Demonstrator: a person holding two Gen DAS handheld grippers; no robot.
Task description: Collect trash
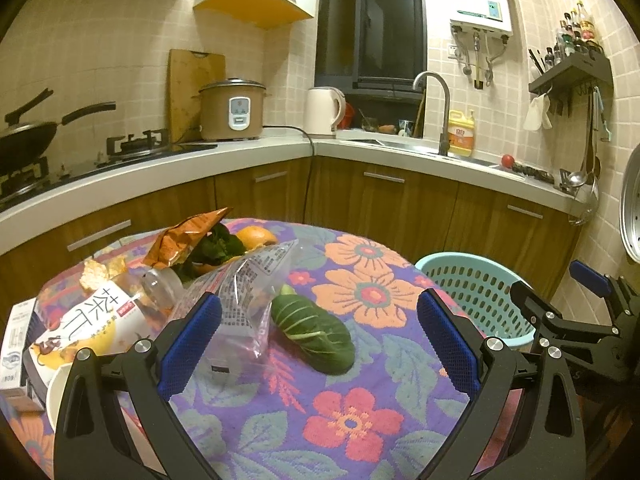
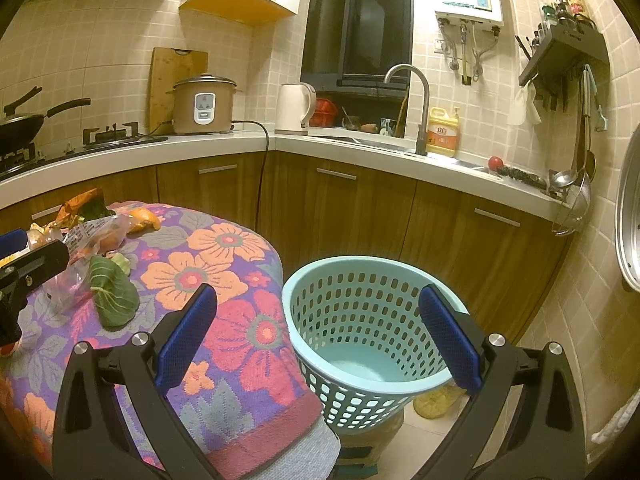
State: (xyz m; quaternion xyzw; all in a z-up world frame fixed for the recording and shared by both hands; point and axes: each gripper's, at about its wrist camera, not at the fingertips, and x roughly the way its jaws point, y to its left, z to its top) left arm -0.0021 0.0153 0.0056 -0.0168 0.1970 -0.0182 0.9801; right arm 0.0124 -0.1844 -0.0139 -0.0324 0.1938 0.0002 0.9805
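Observation:
Trash lies on the floral tablecloth (image 1: 360,304): a green leaf (image 1: 312,332), a clear plastic bag (image 1: 244,292), an empty bottle with a white label (image 1: 116,312), an orange snack wrapper (image 1: 188,236) and orange peel (image 1: 256,236). My left gripper (image 1: 320,340) is open and empty, just above the leaf, its left pad beside the bag. My right gripper (image 2: 320,332) is open and empty above the rim of the empty teal basket (image 2: 360,320), which stands right of the table. The leaf (image 2: 112,296) and bag (image 2: 88,248) show at the left of the right wrist view.
A white box (image 1: 16,344) and a white cup (image 1: 60,392) sit at the table's left edge. The right gripper's body (image 1: 580,320) is beside the basket (image 1: 476,296). A kitchen counter (image 1: 240,152) with cooker, kettle and sink runs behind. A yellow bottle (image 2: 436,400) lies on the floor by the basket.

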